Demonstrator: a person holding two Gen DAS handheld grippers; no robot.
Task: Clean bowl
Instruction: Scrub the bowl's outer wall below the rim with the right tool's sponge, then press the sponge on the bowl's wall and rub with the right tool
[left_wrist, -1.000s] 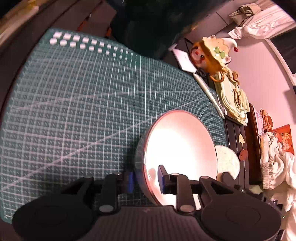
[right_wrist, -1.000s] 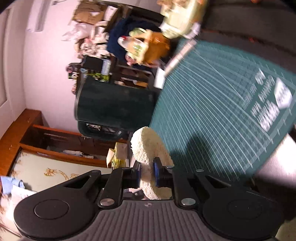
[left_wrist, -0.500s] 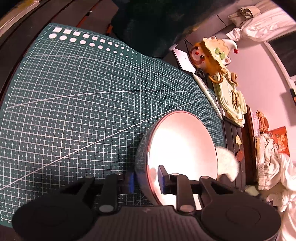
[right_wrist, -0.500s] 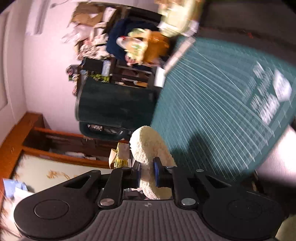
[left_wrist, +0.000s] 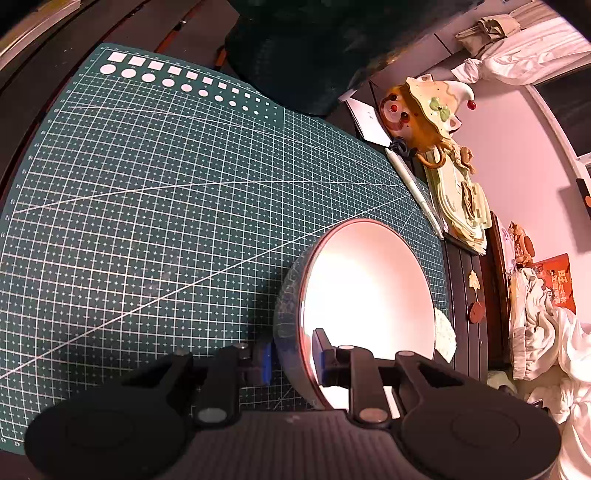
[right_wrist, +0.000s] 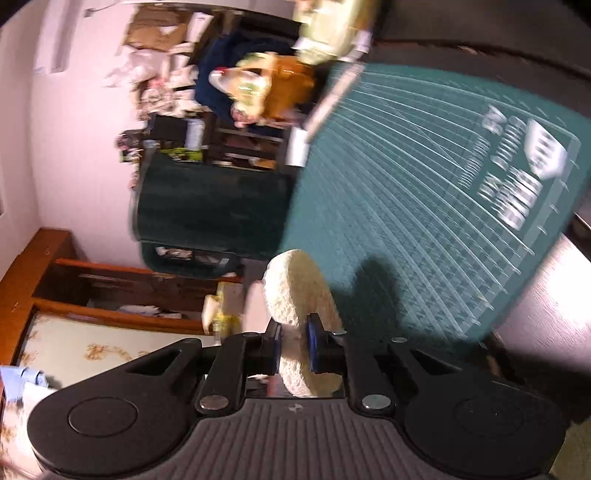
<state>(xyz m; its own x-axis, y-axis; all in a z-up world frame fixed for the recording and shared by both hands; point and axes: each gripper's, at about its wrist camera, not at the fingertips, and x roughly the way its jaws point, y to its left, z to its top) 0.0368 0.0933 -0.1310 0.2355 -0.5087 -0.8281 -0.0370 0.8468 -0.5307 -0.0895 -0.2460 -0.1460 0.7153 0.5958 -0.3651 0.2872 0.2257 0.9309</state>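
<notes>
A round bowl (left_wrist: 369, 291) with a white inside and a patterned grey outer wall is tilted on its edge over the green cutting mat (left_wrist: 166, 206). My left gripper (left_wrist: 293, 360) is shut on the bowl's near rim, one pad outside the wall and one inside. A round cream sponge (right_wrist: 295, 295) stands on edge in the right wrist view, and my right gripper (right_wrist: 293, 349) is shut on it, off the mat's left edge. A pale edge of the sponge (left_wrist: 445, 330) shows behind the bowl's right rim in the left wrist view.
A dark green bin (right_wrist: 210, 206) stands beyond the mat. A clown-like plush toy (left_wrist: 424, 110), a pen (left_wrist: 413, 188) and a stack of pale green cards (left_wrist: 461, 206) lie along the mat's far right edge. White cloth (left_wrist: 546, 332) is heaped at the right.
The bowl stays gripped and tilted in the left gripper. Behind its right rim the sponge has sunk lower, so less of it shows. The right wrist view has shifted slightly.
</notes>
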